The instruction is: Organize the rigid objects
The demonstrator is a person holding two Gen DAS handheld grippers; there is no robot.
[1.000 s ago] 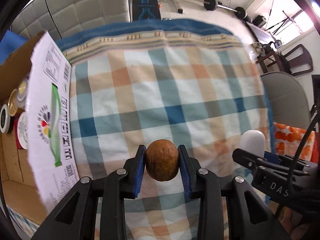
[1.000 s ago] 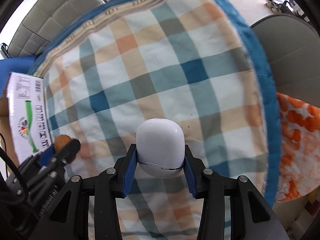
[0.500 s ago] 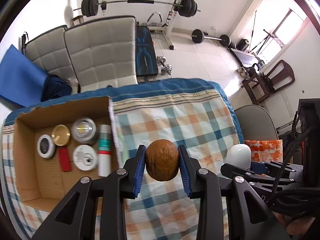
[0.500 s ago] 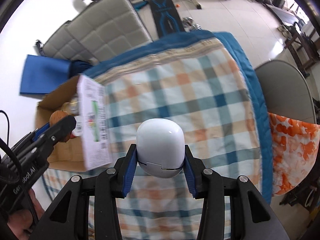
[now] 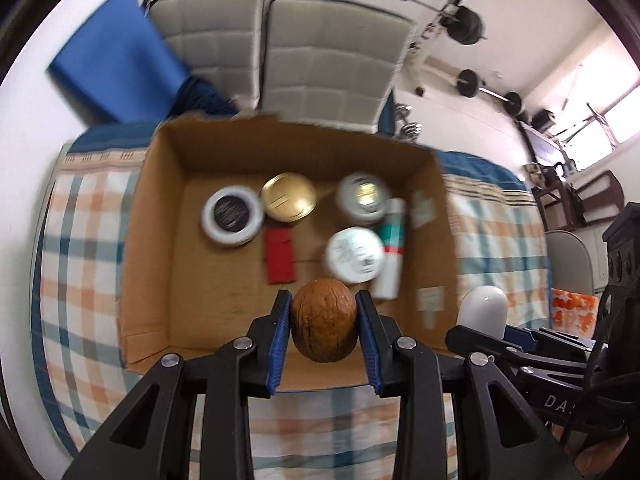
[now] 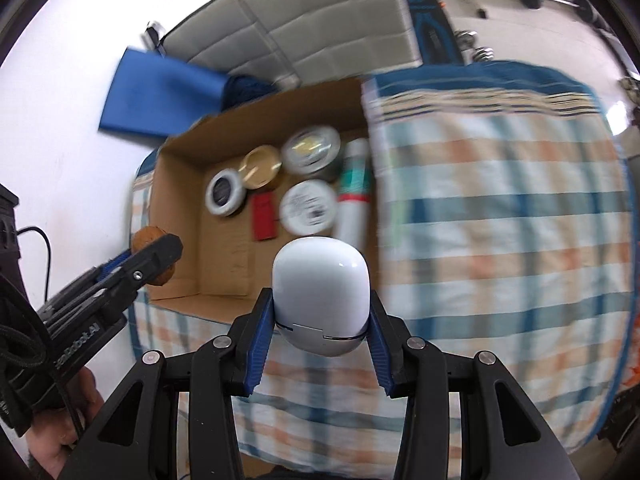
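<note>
The left gripper (image 5: 323, 326) is pinching a brown walnut (image 5: 324, 320) between its blue pads, held above the near edge of the open cardboard box (image 5: 156, 240). The right gripper (image 6: 321, 316) is clamped on a smooth white egg-shaped case (image 6: 320, 292), just beside the left one and nearer the box's right wall. The box sits on a checked cloth (image 6: 500, 220), and its far half is taken: two white tins, a gold lid (image 5: 289, 197), a silver jar, a red packet (image 5: 280, 255) and a white-and-green tube (image 5: 390, 256) along the right wall.

To my eye the bare cardboard at the near left is the place for the walnut. It's round and will roll, so I'd lower it close to the floor before letting go. The case could go in the near right corner, clear of the tube, one gripper at a time.
</note>
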